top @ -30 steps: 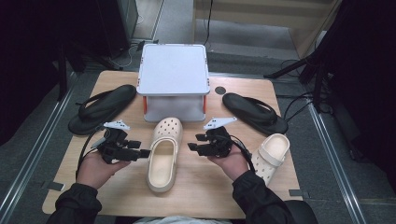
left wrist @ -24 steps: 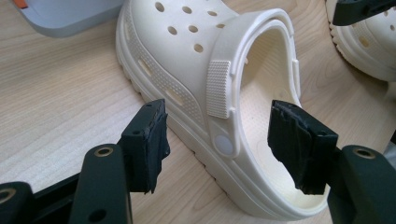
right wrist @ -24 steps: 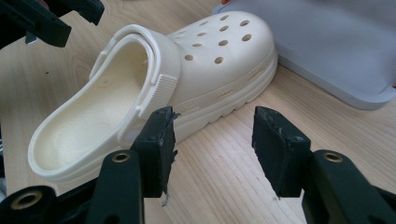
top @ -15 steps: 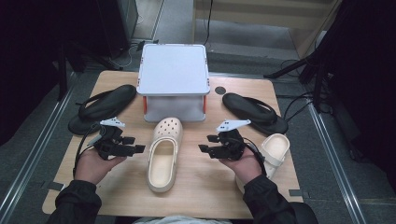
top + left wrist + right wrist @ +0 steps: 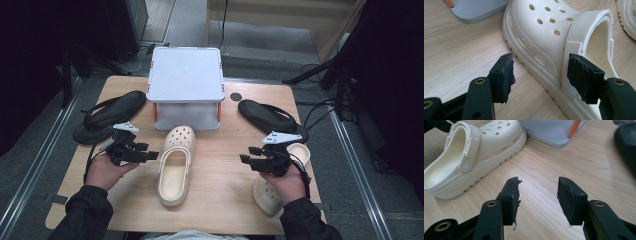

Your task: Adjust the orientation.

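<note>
A cream clog (image 5: 175, 165) lies mid-table, toe toward a grey-white box (image 5: 185, 75). My left gripper (image 5: 150, 154) is open at the clog's left side. In the left gripper view the clog's (image 5: 554, 35) sole edge and strap rivet sit between the gripper's (image 5: 541, 77) spread jaws, with no clear pressure. A second cream clog (image 5: 270, 192) lies at the right, partly under the right hand. My right gripper (image 5: 246, 154) is open over bare wood (image 5: 537, 195). Its jaws have just been closing a little with nothing between them. The centre clog (image 5: 474, 152) is off to its upper left.
Black flip-flops lie on either side of the box, one at left (image 5: 107, 115) and one at right (image 5: 267, 117). The box has orange parts (image 5: 574, 127) at its base. Cables trail from both grippers. The wooden table (image 5: 220, 150) ends close behind the box.
The right hand has moved to the right, away from the centre clog, and now sits over the second clog. The left hand has only shifted slightly beside the centre clog.
</note>
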Motion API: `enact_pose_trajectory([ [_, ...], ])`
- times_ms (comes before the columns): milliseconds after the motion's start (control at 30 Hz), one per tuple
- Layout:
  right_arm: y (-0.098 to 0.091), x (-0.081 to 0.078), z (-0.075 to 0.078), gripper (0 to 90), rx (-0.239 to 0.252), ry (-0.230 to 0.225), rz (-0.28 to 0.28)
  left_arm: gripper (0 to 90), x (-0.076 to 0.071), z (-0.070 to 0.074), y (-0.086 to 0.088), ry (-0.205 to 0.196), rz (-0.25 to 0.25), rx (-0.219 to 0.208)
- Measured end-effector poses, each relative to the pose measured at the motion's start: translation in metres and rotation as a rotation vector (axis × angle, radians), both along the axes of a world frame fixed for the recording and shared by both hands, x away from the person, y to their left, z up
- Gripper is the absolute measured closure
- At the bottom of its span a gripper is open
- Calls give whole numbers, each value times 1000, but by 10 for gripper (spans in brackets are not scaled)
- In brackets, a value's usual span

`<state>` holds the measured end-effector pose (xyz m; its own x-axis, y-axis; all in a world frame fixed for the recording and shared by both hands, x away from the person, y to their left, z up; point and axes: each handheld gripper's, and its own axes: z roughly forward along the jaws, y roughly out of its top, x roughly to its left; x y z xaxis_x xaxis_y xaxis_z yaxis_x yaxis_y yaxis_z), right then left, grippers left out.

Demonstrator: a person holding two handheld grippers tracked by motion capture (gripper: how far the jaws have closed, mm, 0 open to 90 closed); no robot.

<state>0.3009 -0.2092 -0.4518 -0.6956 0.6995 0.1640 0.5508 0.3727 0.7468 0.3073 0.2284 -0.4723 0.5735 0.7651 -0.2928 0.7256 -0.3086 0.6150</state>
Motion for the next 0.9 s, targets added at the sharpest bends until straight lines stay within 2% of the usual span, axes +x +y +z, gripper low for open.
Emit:
enact_pose_trajectory([
  [100, -17, -4, -2, 520, -16, 6, -41, 387, 3, -1, -3, 6, 0, -7],
  [367, -39, -13, -6, 531, -23, 10, -95, 394, 8, 0, -8, -1, -17, 1],
  [567, -63, -22, -4, 545, -29, 11, -155, 398, 11, 1, -11, 2, -25, 6],
  [667, -70, -25, -3, 562, 0, 15, -159, 399, 12, 1, -11, 1, -23, 6],
  [733, -75, -27, 0, 562, 18, 5, -157, 398, 12, 1, -11, 2, -24, 6],
  [767, -77, -29, 2, 544, 24, -15, -162, 399, 12, 1, -11, 2, -23, 6],
  [900, -82, -31, 7, 551, 12, -47, -183, 398, 13, 0, -11, 4, -25, 7],
])
